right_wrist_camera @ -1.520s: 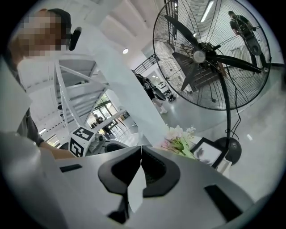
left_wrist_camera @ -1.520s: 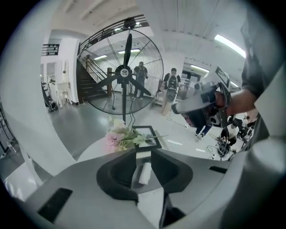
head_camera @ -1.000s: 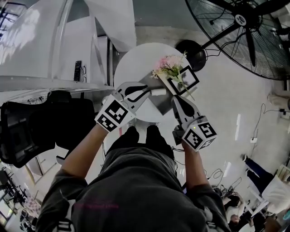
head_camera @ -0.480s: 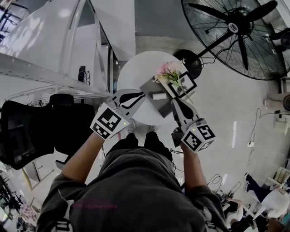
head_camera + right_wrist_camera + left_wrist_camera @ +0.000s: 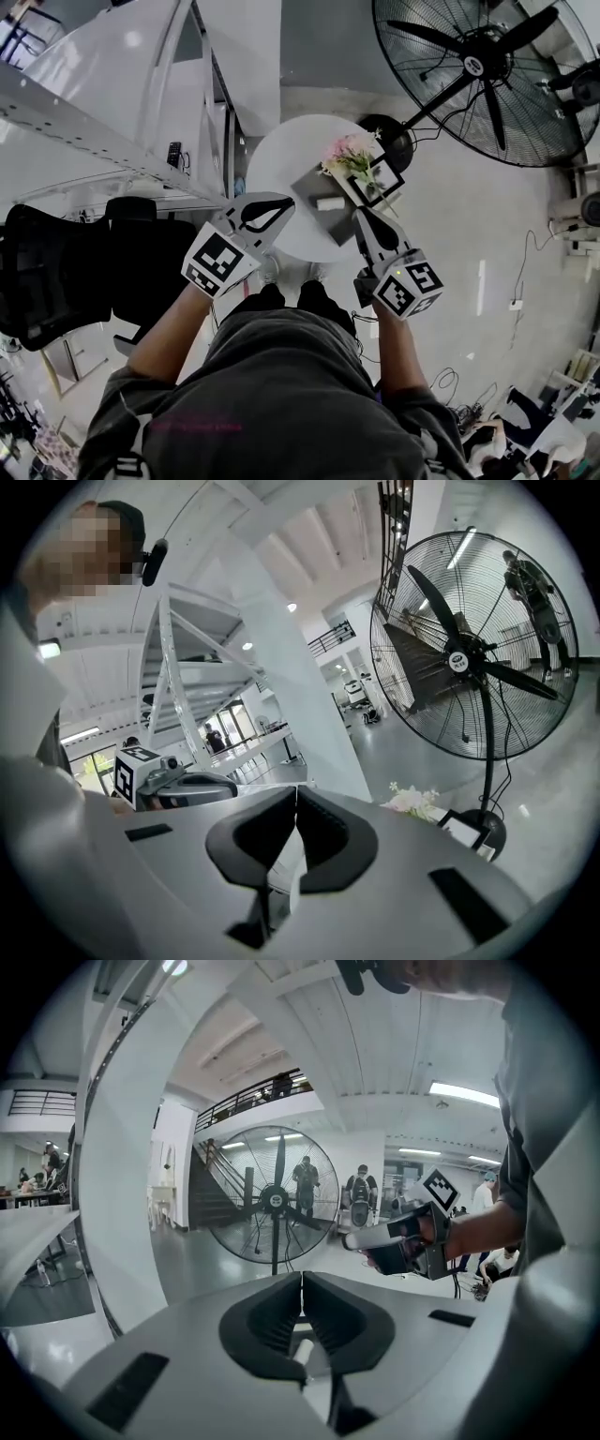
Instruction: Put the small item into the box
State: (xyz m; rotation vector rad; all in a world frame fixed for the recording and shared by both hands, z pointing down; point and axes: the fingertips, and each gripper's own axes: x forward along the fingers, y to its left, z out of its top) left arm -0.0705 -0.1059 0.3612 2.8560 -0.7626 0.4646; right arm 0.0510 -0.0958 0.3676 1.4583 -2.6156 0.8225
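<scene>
The left gripper (image 5: 301, 1283) has just been closing. Its two dark, ribbed jaws are now pressed together with nothing between them. The right gripper (image 5: 296, 794) is squeezed together the same way and holds nothing. Both have smooth grey shells. Past their tips stands a round white table (image 5: 281, 155). A flat, dark grey square box (image 5: 314, 187) sits on it, and the small white item (image 5: 329, 202), a short block, lies on that grey square. Soft pink flowers (image 5: 349, 155) and a black square frame (image 5: 382, 178) are just beside the box. A big round wire fan (image 5: 487, 66) stands behind.
</scene>
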